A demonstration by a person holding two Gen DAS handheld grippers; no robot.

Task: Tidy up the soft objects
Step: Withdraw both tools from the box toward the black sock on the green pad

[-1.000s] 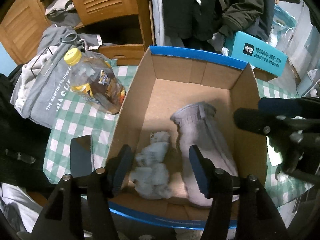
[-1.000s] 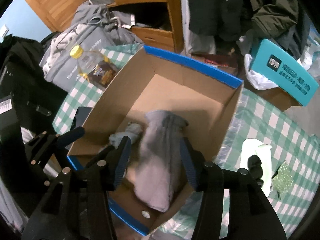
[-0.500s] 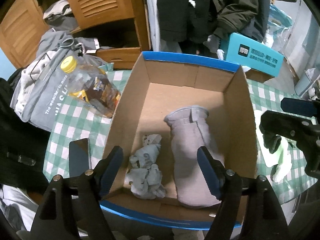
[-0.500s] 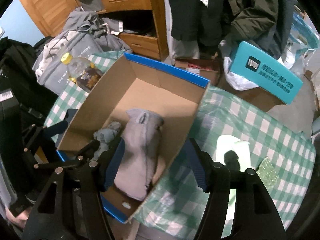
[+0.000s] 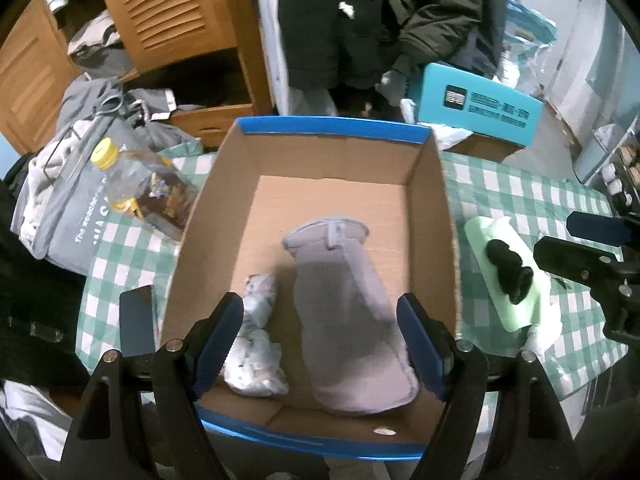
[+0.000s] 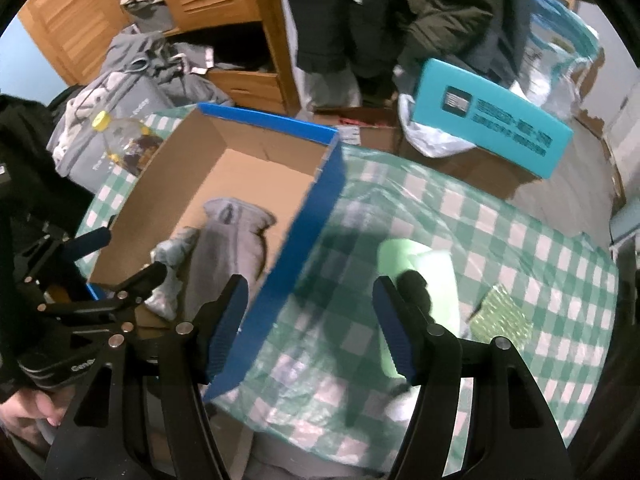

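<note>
A cluttered room with wooden louvred cupboards, hanging dark coats and piles of grey clothing surrounds a table (image 6: pixel 500 216) covered in a green-and-white checked cloth. A cardboard box (image 5: pixel 434 200) with blue edging sits toward the table's left side, and inside it lie a grey mitten (image 5: pixel 340 304) and a crumpled pale sock (image 5: pixel 256 344), side by side near the box's front wall. Outside the box, toward the table's right edge, a small black soft thing (image 5: pixel 508 276) rests on a pale green cloth (image 6: pixel 436 276), with a glittery green pad (image 6: pixel 500 318) just beside it. A bottle (image 5: pixel 140 188) with a yellow cap lies at the table's left edge. The left gripper (image 5: pixel 320 344) hangs over the box front with its jaws spread wide, holding nothing; the right gripper (image 6: pixel 310 328) is likewise wide open and empty, straddling the box's right wall and the cloth. The step in hand looks like reaching for the next loose item. The next move probably calls for carrying the right gripper further right over the black thing, lowering and closing on it, taking care not to drag the green cloth along.
</note>
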